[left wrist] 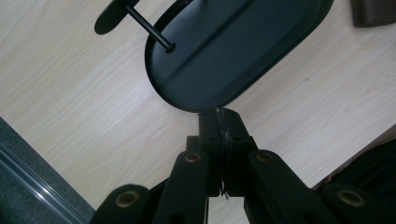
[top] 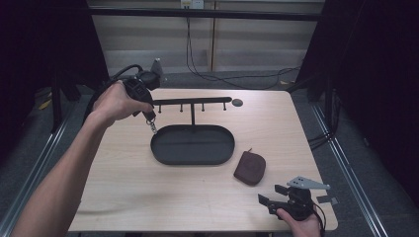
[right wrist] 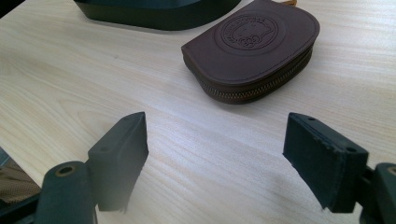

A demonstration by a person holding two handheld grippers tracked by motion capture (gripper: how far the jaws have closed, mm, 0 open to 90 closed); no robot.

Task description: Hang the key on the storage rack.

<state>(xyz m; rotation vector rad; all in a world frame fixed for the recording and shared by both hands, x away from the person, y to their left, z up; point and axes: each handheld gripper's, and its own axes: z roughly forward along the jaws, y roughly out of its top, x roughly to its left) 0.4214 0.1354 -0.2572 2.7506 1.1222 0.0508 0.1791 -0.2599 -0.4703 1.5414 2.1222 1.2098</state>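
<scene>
A black rack stands mid-table: an oval tray [top: 197,145] under a crossbar [top: 192,101] with several hooks. My left gripper [top: 149,117] hangs above the tray's left end, beside the crossbar's left tip, pointing down. Its jaws are shut on a small metal key ring [top: 152,127] that dangles below them. In the left gripper view the thin metal piece [left wrist: 227,135] sits pinched between the closed pads of that gripper [left wrist: 219,116], with the tray [left wrist: 233,51] beneath. My right gripper [top: 271,194] rests low at the table's front right, open and holding nothing [right wrist: 215,135]. A brown zip pouch [right wrist: 252,46] lies just ahead of it.
The pouch [top: 250,168] lies right of the tray's front edge. A small dark disc [top: 237,102] sits on the table past the crossbar's right end. Bare wood stretches across the front left. Cables trail on the floor beyond the table's far edge.
</scene>
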